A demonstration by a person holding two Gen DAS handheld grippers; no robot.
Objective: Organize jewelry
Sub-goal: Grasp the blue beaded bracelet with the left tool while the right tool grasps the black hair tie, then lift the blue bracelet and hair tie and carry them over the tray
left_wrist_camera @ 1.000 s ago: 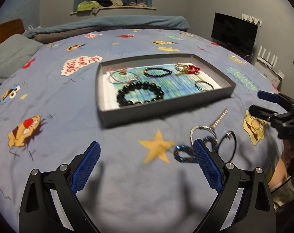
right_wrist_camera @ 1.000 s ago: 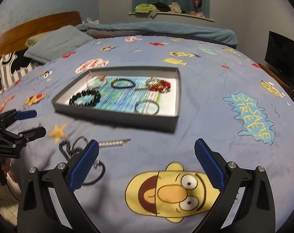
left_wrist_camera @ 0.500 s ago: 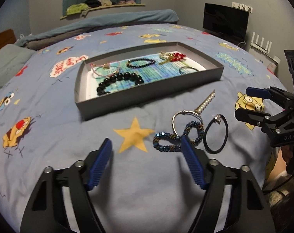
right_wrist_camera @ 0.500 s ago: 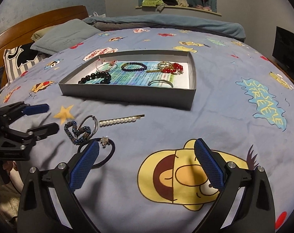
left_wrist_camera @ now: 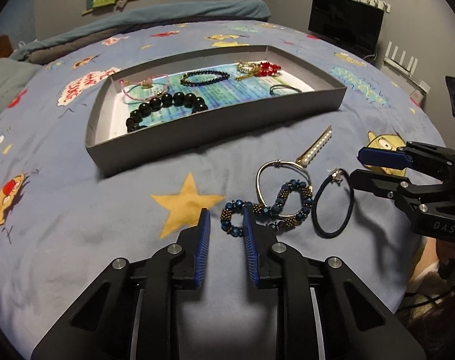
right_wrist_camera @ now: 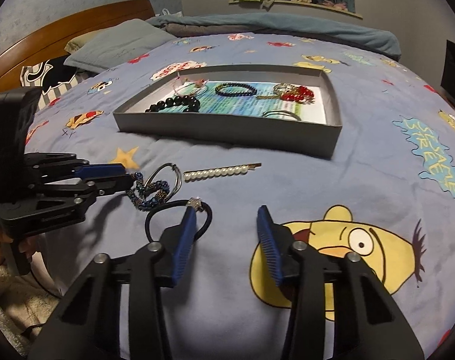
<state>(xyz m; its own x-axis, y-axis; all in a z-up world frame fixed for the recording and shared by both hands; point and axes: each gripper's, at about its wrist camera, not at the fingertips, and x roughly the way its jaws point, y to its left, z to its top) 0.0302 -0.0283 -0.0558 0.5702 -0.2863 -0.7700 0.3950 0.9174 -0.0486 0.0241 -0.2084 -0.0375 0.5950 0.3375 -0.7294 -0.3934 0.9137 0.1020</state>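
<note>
On the bedspread in front of the grey tray (left_wrist_camera: 215,129) lies a pile: a blue beaded bracelet (left_wrist_camera: 287,198), a silver bangle (left_wrist_camera: 259,177), a pearl hair clip (left_wrist_camera: 316,147) and a black hair tie (left_wrist_camera: 332,207). My left gripper (left_wrist_camera: 226,219) is low over the bracelet's near loop, which lies between its closing jaws; the left pad stands clear of it. My right gripper (right_wrist_camera: 226,219) is closing too, its left finger over the hair tie (right_wrist_camera: 208,214), whose right edge lies between the fingers untouched. Each gripper shows in the other's view, the left gripper (right_wrist_camera: 128,174) and the right gripper (left_wrist_camera: 355,166).
The tray (right_wrist_camera: 227,132) holds several bracelets, among them a black bead bracelet (left_wrist_camera: 167,105) and a red and gold piece (left_wrist_camera: 259,69). Pillows (right_wrist_camera: 119,45) and a wooden headboard (right_wrist_camera: 68,30) stand far left. A dark screen (left_wrist_camera: 344,27) is at the right.
Both grippers came lower and nearer the jewelry pile, and both pairs of jaws went from wide to narrow. The left fingers now straddle the bracelet's end; the right's left finger covers the hair tie.
</note>
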